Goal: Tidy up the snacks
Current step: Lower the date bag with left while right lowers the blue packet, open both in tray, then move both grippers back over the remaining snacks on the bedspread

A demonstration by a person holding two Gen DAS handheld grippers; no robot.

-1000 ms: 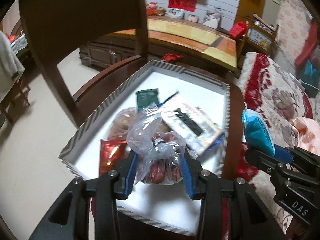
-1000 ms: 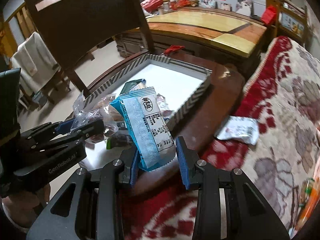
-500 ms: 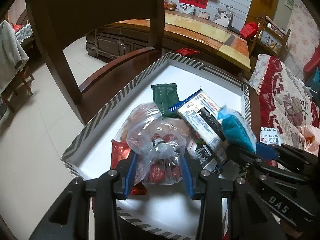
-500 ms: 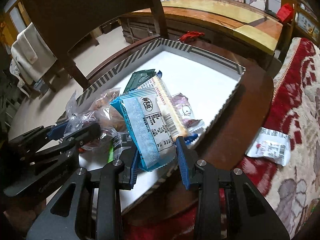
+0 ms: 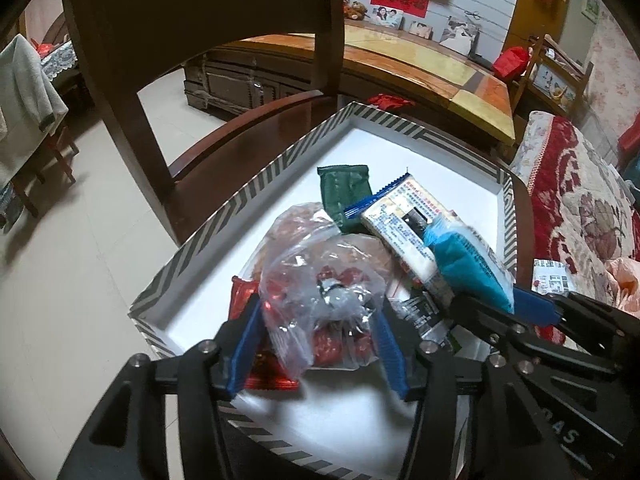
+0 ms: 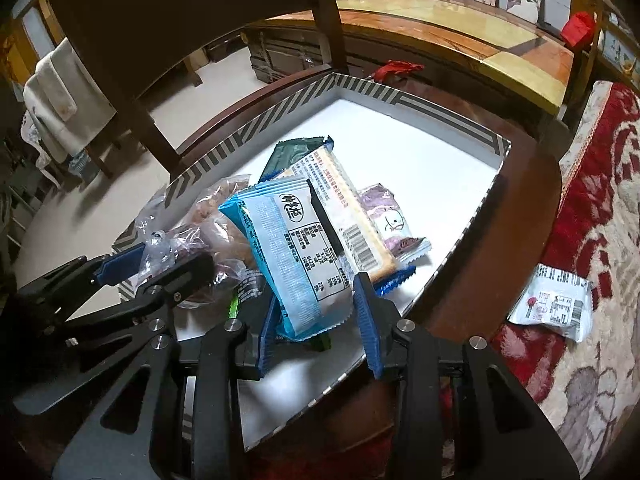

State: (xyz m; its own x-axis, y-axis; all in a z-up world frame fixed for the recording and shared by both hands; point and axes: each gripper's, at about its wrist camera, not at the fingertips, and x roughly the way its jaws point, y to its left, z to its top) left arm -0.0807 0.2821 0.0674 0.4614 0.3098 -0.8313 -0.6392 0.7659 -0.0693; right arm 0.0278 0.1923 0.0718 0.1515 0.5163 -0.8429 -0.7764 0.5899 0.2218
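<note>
In the striped-rim tray [image 5: 208,236], two snack packs are sitting between spread jaws.

The clear bag of red snacks [image 5: 320,304] is lying low in the tray between the left gripper [image 5: 316,344] fingers, whose jaws have just been opening; the pads are standing clear of the plastic. The light blue packet [image 6: 288,252] is leaning between the right gripper [image 6: 320,320] fingers over the tray's near edge, the jaws having just been opening, with a gap on one side (contact on the other pad is hard to judge). A green packet [image 5: 344,188] and a long cracker pack [image 6: 344,216] are lying partly buried behind. The tray is resting on a dark wooden table [image 6: 500,248]; a chair back [image 5: 200,20] is cutting off the floor beyond, and a white pouch [image 6: 552,308] is lying on the red patterned cover [image 6: 592,184].
</note>
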